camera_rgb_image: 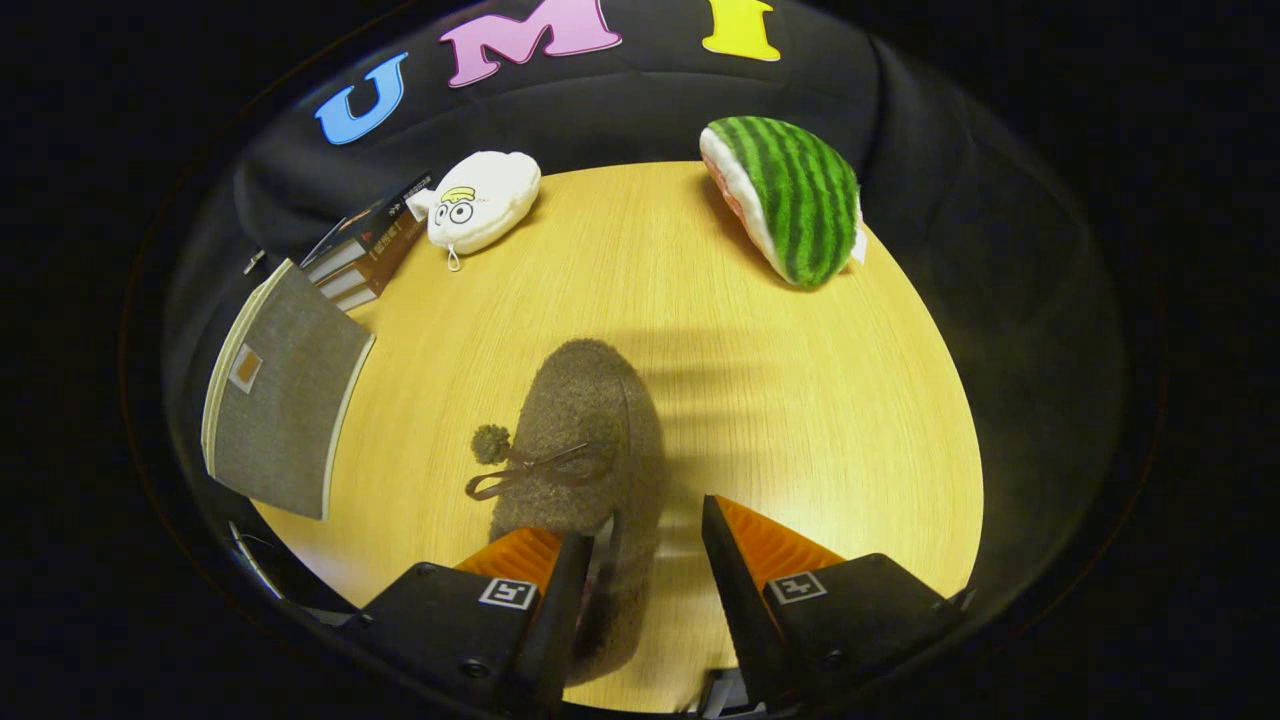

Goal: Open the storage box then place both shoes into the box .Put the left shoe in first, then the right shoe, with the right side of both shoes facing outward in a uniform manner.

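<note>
**Shoe between the fingers, grip not closed**

Your gripper [640, 560] stands spread, fingers either side of the brown fuzzy shoe [590, 430] on the wooden table [800, 400]. The shoe's heel end sits between the fingers, its toe points ahead of them. The left finger looks to touch or overlap the shoe's side; the right finger is apart from it, table showing in the gap. Nothing is clamped.

Risks, my read:
- The shoe is off-centre toward the left finger. Close now and you likely push it sideways or pinch only the soft edge, and it sags or drops on lift.
- The lace bow and pom-pom [490, 443] hang off the left side and can snag.
- You can't tell left shoe from right here, so the order could go wrong.

Containers: the grey box [280, 400] stands well left of the shoe, its lid face toward you. I can't tell whether it's open or what's inside. Books [365, 255], a white plush pouch [480, 200] and a watermelon plush [790, 195] lie beyond.
</note>
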{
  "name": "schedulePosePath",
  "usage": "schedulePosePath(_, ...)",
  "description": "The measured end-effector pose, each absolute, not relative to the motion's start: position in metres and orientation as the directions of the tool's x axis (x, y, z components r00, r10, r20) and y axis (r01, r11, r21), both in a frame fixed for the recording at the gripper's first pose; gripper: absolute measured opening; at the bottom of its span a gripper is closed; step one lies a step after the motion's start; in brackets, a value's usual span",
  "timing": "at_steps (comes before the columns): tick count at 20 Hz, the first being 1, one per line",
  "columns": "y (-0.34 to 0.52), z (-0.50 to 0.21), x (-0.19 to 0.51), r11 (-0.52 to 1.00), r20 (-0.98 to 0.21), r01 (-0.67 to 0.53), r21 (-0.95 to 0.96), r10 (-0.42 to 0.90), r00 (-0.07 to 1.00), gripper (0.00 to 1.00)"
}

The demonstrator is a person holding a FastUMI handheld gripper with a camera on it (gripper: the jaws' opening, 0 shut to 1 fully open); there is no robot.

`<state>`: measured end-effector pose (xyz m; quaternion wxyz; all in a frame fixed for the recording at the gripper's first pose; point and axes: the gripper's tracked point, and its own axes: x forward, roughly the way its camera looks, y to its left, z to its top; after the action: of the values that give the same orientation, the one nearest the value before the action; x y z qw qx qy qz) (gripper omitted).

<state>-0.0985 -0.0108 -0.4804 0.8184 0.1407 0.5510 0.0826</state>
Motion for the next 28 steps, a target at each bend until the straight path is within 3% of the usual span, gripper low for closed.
schedulePosePath(3,0.000,-0.492,-0.096,0.946,-0.890,0.051,0.319,0.281,0.360,0.49)
schedulePosePath(4,-0.004,-0.491,-0.093,0.953,-0.893,0.058,0.298,0.257,0.369,0.22)
schedulePosePath(5,-0.004,-0.491,-0.095,0.956,-0.898,0.064,0.286,0.244,0.366,0.20)
schedulePosePath(6,-0.002,-0.483,-0.095,0.952,-0.896,0.077,0.296,0.249,0.368,0.09)
schedulePosePath(12,0.005,-0.393,-0.075,0.889,-0.864,0.234,0.394,0.271,0.425,0.09)
schedulePosePath(22,0.127,-0.207,-0.013,0.839,-0.763,0.192,0.509,0.337,0.552,0.09)
schedulePosePath(28,0.235,-0.191,-0.007,0.839,-0.764,0.152,0.522,0.381,0.520,0.09)
